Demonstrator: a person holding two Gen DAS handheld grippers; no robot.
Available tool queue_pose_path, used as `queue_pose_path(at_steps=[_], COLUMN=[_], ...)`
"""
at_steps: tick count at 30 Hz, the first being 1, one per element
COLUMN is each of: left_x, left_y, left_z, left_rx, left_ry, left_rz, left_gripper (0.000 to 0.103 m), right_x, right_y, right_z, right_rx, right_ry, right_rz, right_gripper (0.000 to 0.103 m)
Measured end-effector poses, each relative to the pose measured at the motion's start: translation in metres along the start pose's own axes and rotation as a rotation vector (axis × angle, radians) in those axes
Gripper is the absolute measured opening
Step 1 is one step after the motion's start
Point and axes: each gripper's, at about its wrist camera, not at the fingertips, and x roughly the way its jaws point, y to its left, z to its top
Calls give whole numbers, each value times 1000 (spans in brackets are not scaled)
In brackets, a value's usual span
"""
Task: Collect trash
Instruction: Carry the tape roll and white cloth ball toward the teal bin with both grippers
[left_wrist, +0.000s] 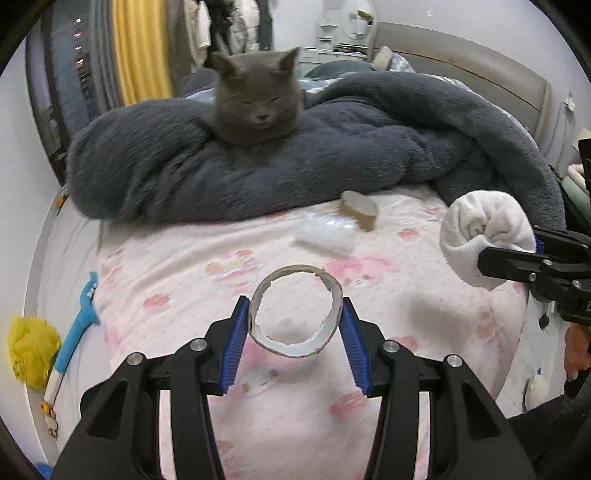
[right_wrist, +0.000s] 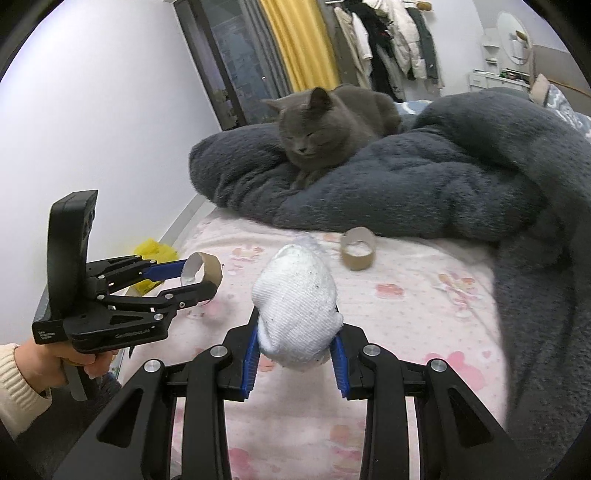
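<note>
We pinch a torn cardboard ring (left_wrist: 295, 311) between the blue pads of our left hand-held gripper (left_wrist: 295, 321), lifted above the bed (left_wrist: 184, 295). Our right hand-held gripper (right_wrist: 297, 354) clamps a balled white sock (right_wrist: 297, 310). Ahead of both, a second cardboard roll (right_wrist: 357, 248) lies on the sheet just before the grey blanket (right_wrist: 424, 184), where a cat (right_wrist: 325, 125) rests.

Both views are taken low over the bed (left_wrist: 207, 295), close to the sheet. The left view is aimed straight at the cat (left_wrist: 258, 98); the right view is turned leftward toward it. The cat, the grey blanket (right_wrist: 424, 184) and the yellow curtain (right_wrist: 299, 40) are shared.
</note>
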Motion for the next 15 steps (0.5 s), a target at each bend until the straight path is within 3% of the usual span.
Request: queue_pose_path(at_steps=[15], left_x=[-18], left_y=[85], left_z=[-37], left_rx=[-137], left_ry=[-1], left_rz=[100], left_gripper=[51], right_x=[41], right_y=[58], right_z=[13], right_rx=[-73], right_ry=[45], right_rz=[66], right_gripper=[34])
